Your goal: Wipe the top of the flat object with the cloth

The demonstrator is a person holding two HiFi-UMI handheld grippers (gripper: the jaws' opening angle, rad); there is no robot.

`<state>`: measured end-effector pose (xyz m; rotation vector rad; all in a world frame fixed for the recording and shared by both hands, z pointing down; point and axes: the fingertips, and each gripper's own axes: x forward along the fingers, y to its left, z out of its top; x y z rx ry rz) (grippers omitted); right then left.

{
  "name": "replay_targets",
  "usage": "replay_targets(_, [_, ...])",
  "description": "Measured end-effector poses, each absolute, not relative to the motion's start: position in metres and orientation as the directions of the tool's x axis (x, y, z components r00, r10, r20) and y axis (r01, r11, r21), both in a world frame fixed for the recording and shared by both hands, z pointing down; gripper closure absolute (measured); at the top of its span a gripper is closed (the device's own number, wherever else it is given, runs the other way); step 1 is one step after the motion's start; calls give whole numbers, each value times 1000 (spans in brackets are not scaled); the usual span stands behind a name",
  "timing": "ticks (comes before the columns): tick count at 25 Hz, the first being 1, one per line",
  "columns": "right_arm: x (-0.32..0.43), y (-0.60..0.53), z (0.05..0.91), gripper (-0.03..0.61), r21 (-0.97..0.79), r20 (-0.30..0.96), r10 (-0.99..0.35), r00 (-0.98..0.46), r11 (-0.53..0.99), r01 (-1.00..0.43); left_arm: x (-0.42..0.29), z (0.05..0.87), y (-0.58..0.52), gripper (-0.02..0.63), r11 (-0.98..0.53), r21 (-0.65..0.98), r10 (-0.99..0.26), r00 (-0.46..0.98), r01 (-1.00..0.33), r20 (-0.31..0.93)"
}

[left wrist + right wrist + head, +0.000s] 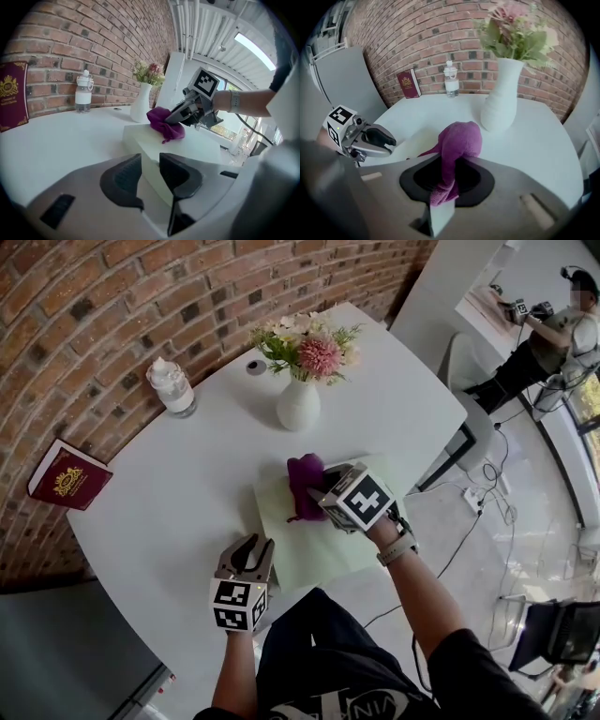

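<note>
A pale green flat object (319, 554) lies on the white round table (187, 493), near its front edge. My right gripper (319, 493) is shut on a purple cloth (305, 479), and the bunched cloth rests on the far part of the object's top. In the right gripper view the cloth (457, 140) runs up from between the jaws of that gripper (447, 176). My left gripper (253, 547) sits at the object's near left edge. In its own view its jaws (150, 180) stand a narrow gap apart, with the object's corner (197, 143) just beyond them and nothing visibly pinched.
A white vase of flowers (298, 404) stands just behind the flat object. A clear bottle (172, 387) and a dark red book (68, 474) are at the far left by the brick wall. A person (553, 334) stands at the back right.
</note>
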<state>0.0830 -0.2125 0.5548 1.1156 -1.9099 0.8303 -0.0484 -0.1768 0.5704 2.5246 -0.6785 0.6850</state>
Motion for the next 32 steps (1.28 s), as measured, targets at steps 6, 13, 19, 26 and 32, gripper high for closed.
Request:
replay_targets(6, [146, -199, 552, 520, -111, 861, -436, -262, 341, -933, -48, 571, -175, 509, -779, 284, -328, 750, -559, 575])
replay_targets(13, [212, -178, 553, 520, -46, 876, -455, -160, 253, -966, -47, 570, -173, 526, -771, 299, -324, 751, -562, 576])
replay_targets(19, [252, -164, 551, 520, 11, 876, -475, -83, 192, -981, -46, 569, -174, 525, -765, 305, -328, 751, -567, 572])
replay_targets(26, [275, -158, 550, 520, 26, 854, -519, -36, 111, -994, -46, 569, -173, 526, -767, 298, -332, 749, -568, 574])
replay_targets(32, [293, -156, 518, 520, 349, 787, -576, 221, 121, -929, -44, 543, -184, 534, -809, 226, -391, 784, -543, 483])
